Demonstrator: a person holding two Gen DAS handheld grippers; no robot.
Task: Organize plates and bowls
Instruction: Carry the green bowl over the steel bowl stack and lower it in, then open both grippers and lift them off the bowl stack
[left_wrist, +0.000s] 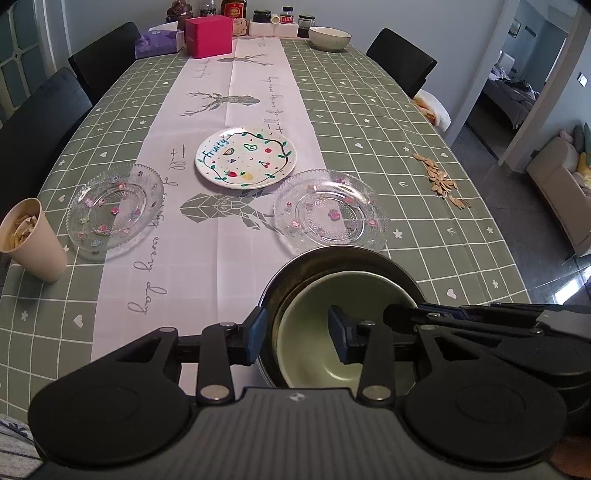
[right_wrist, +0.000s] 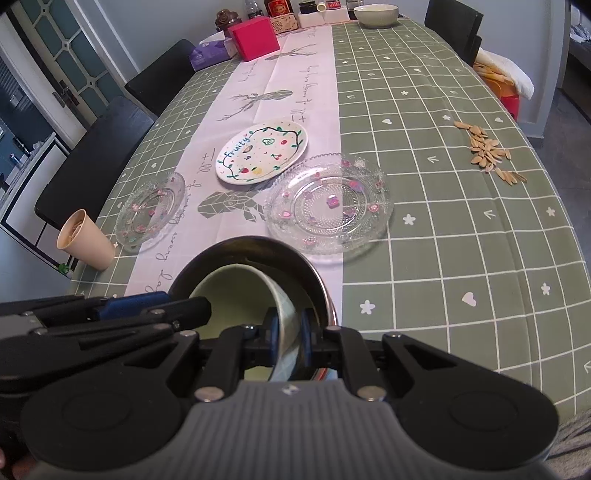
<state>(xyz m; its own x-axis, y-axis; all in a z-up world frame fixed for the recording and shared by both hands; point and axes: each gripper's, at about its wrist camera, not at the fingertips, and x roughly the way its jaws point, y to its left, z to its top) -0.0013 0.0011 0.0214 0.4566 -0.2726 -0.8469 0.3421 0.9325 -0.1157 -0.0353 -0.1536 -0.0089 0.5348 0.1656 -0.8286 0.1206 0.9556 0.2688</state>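
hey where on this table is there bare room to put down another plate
Free: the green cloth right of the right glass plate, short of the seed pile, and the runner between the fruit plate and the pink box. Crowded: the near edge, around the metal bowl, left glass plate and cup.

The green bowl's (left_wrist: 332, 295) near side hides behind the left gripper (left_wrist: 299, 332). Jar labels (left_wrist: 233, 9) at the far end are too small to read.
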